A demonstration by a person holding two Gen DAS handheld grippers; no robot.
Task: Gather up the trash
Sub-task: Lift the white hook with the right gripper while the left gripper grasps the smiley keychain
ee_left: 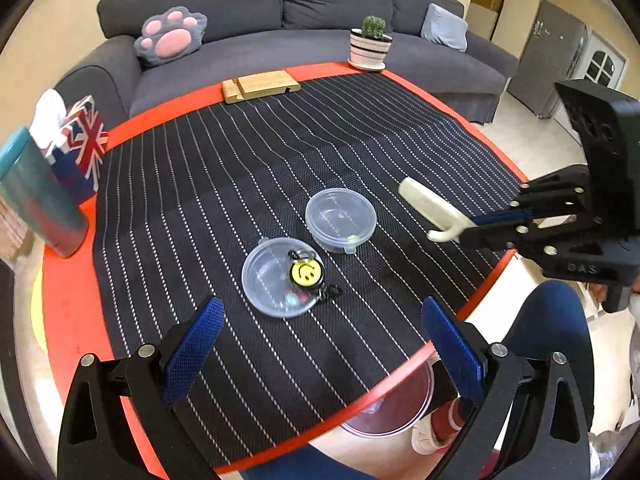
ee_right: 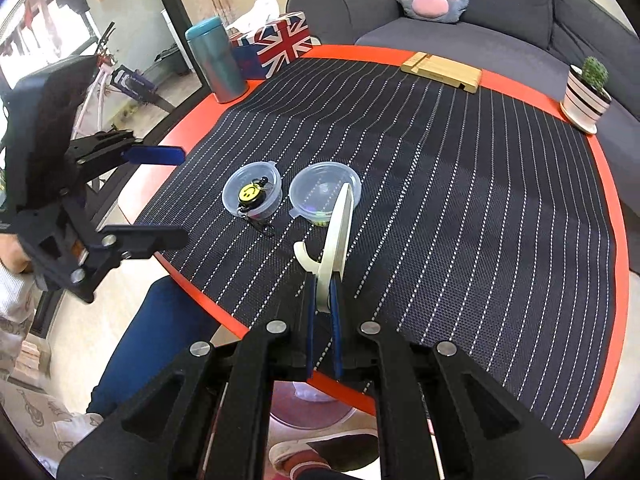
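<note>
A: In the right wrist view, what does the right gripper (ee_right: 325, 300) hold?

B: A cream plastic hook (ee_right: 338, 236), clamped between its blue pads at the lower centre of the frame; the jaws are closed on the hook's flat plate, which juts up past the pads above the striped mat (ee_right: 460, 208).

A: And the left gripper (ee_left: 320, 344)?

B: Its jaws stand wide apart at the bottom of the left wrist view, with nothing between the pads.

A: What lies on the mat?

B: Two clear plastic tubs at mid-frame. The nearer tub (ee_left: 280, 276) carries a yellow smiley keyring (ee_left: 306, 272) on it; the farther tub (ee_left: 340, 218) sits just beside it, lid on.

A: The surroundings?

B: A red round table (ee_left: 72, 300) bears a potted cactus (ee_left: 370, 42), a wooden stand (ee_left: 260, 86), a flag-printed box (ee_left: 82, 144) and a teal bottle (ee_left: 38, 196). A grey sofa (ee_left: 248, 12) fills the top.
</note>
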